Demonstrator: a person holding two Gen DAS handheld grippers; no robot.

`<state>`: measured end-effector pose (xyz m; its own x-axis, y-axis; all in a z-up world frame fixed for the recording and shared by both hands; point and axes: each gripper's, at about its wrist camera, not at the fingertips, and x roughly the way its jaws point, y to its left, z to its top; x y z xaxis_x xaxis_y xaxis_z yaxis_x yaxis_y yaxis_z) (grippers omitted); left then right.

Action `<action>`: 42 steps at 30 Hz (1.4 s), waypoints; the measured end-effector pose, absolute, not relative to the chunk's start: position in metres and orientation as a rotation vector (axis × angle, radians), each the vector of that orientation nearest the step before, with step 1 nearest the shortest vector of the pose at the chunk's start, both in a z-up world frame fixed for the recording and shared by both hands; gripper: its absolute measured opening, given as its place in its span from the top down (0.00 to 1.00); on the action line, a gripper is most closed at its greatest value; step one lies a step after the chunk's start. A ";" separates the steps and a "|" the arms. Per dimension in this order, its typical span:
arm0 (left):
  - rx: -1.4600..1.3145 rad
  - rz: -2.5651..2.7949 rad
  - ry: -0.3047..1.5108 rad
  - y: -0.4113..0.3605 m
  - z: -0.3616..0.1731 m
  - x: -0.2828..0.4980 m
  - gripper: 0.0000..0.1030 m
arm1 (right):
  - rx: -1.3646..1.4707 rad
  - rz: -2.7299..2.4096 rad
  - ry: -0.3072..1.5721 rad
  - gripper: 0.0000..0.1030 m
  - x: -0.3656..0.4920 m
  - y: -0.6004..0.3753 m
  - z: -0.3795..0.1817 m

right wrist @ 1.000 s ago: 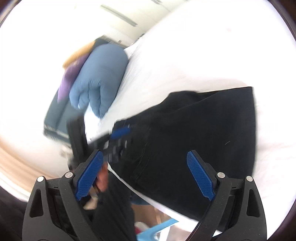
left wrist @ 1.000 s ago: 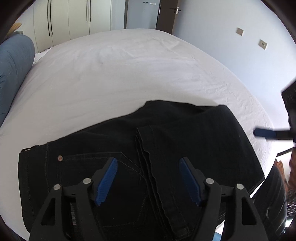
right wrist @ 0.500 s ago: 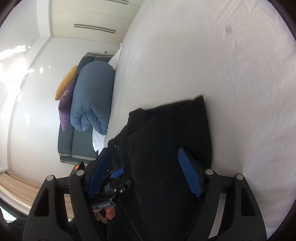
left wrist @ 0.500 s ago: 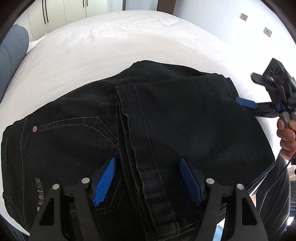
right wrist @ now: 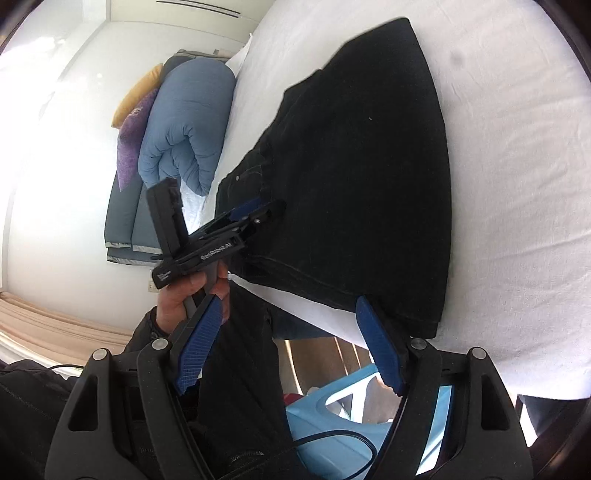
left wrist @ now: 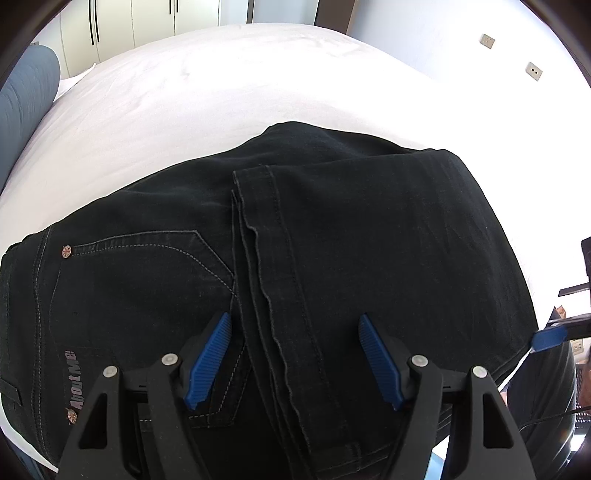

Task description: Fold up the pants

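Seeing black denim pants (left wrist: 332, 258) folded flat on white bed (left wrist: 221, 92), leg hems stacked over seat, pale stitching round back pocket. We hold left gripper (left wrist: 293, 363) wide above hems, right gripper (right wrist: 286, 350) wide off bed edge. Blue rolled duvet (right wrist: 188, 129), white wardrobe (left wrist: 147, 22) beyond.

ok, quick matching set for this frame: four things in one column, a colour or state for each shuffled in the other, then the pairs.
Things:
1. jeans
2. rolled duvet
3. left gripper
4. bed sheet

Colour or state:
A. white, spread over the bed
B. open, fingers straddling the leg hems
C. black, folded with the legs laid over the seat
D. blue-grey, beside the bed

Pairs: 1-C, 2-D, 3-B, 4-A
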<state>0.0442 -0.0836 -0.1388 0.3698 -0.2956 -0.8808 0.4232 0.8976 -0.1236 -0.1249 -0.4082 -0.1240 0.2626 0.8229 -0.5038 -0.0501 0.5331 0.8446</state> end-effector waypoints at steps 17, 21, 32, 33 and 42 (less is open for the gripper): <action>-0.398 -0.267 0.903 0.074 -0.088 -0.006 0.11 | 1.000 0.705 1.089 0.35 -0.074 -0.376 -0.120; -0.542 -0.112 0.809 0.152 -0.082 -0.031 0.10 | 1.035 0.733 1.044 0.25 -0.065 -0.362 -0.112; -1.014 0.018 0.773 0.250 -0.139 -0.042 0.07 | 1.131 0.666 1.033 0.25 -0.044 -0.340 -0.110; -1.032 0.010 0.773 0.247 -0.143 -0.041 0.07 | 1.145 0.684 1.012 0.25 -0.042 -0.338 -0.107; -1.152 -0.035 0.756 0.238 -0.169 -0.016 0.19 | 1.162 0.617 1.107 0.25 -0.041 -0.328 -0.136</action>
<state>-0.0157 0.2383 -0.1695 0.7560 -0.3957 -0.5215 -0.3459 0.4349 -0.8314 -0.0408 -0.3279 -0.1358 0.3760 0.8544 -0.3586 0.1447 0.3282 0.9335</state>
